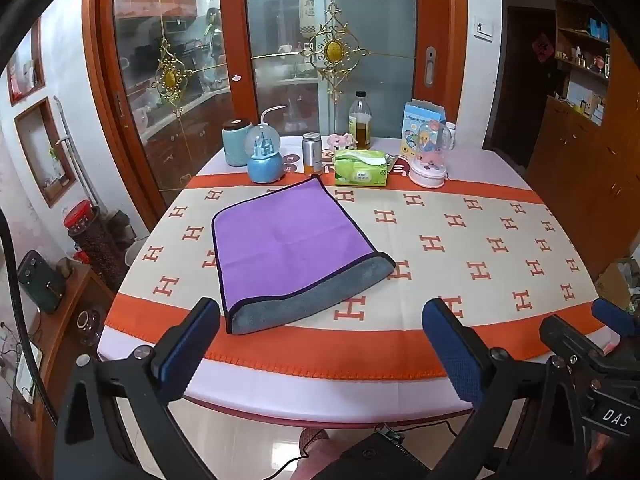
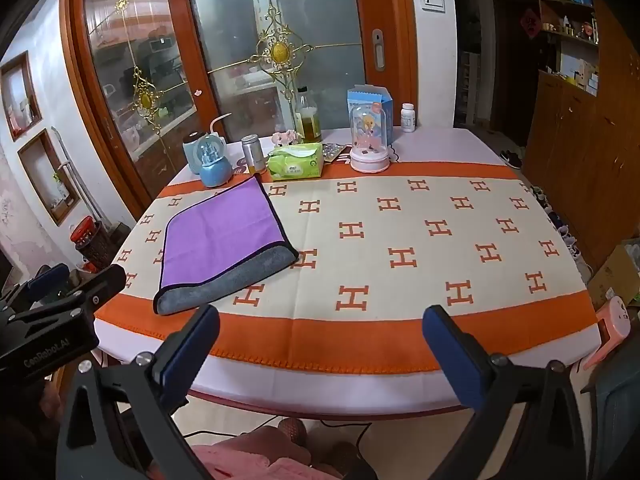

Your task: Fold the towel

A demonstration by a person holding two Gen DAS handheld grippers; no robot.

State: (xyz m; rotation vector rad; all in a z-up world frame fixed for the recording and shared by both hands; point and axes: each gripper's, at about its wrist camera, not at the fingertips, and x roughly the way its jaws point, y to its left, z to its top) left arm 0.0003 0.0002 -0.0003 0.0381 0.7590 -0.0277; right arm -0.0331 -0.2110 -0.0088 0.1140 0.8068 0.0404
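Note:
A purple towel [image 1: 288, 244] with a dark edge and grey underside lies folded flat on the left part of the table; it also shows in the right wrist view [image 2: 222, 236]. A grey strip of its lower layer [image 1: 304, 308] sticks out along the near edge. My left gripper [image 1: 320, 344] is open and empty, held back over the table's near edge, just short of the towel. My right gripper [image 2: 320, 348] is open and empty over the near edge, to the right of the towel. The left gripper also shows at the left of the right wrist view [image 2: 60, 304].
The tablecloth [image 2: 400, 248] is cream with orange H marks and an orange border. Along the far edge stand a blue snow globe [image 1: 265, 160], a metal can [image 1: 312, 152], a green tissue pack [image 1: 362, 168], an oil bottle [image 1: 360, 122], a domed toy [image 1: 430, 156] and a blue carton [image 1: 420, 124].

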